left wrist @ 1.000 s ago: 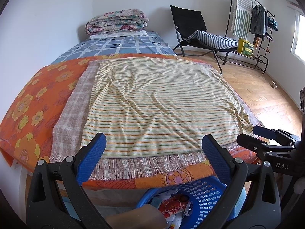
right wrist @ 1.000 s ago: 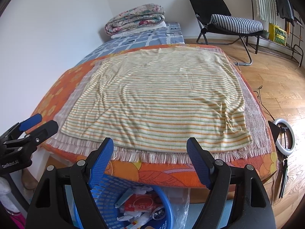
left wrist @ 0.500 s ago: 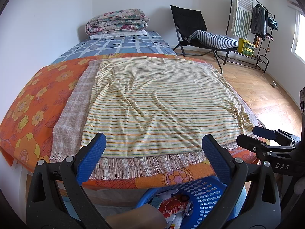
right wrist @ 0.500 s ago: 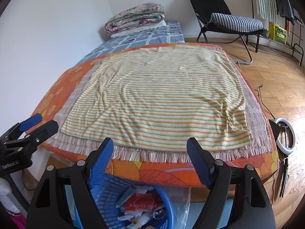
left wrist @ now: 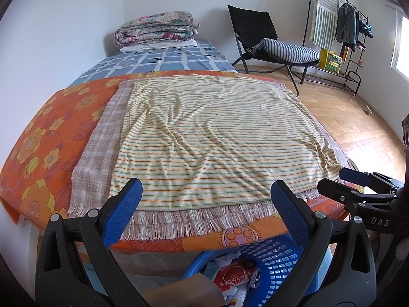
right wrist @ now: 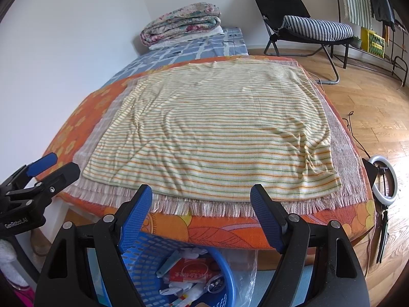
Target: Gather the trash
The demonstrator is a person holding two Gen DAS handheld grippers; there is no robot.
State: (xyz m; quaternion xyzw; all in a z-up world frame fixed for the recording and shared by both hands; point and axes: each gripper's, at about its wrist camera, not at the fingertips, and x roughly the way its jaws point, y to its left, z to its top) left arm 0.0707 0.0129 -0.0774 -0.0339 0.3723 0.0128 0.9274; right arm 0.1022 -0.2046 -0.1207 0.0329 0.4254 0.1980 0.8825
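Note:
A blue plastic basket (left wrist: pixel 281 253) (right wrist: pixel 143 258) stands on the floor at the bed's foot, just under both grippers. Inside lies trash (right wrist: pixel 189 273) (left wrist: pixel 230 276): a red packet, white wrappers, small bits. My left gripper (left wrist: pixel 205 192) hangs open above the basket with nothing between its blue pads. My right gripper (right wrist: pixel 202 198) is open too and empty, a little to the right of the left one. Each gripper shows at the edge of the other's view. The striped yellow blanket (left wrist: pixel 217 140) on the bed carries no loose items that I can see.
The bed (right wrist: pixel 230 230) has an orange flowered cover, with folded quilts (left wrist: pixel 156 29) at its head by the wall. A black folding chair (left wrist: pixel 268 41), a clothes rack (left wrist: pixel 342 33) and a ring light (right wrist: pixel 384 179) stand on the wooden floor to the right.

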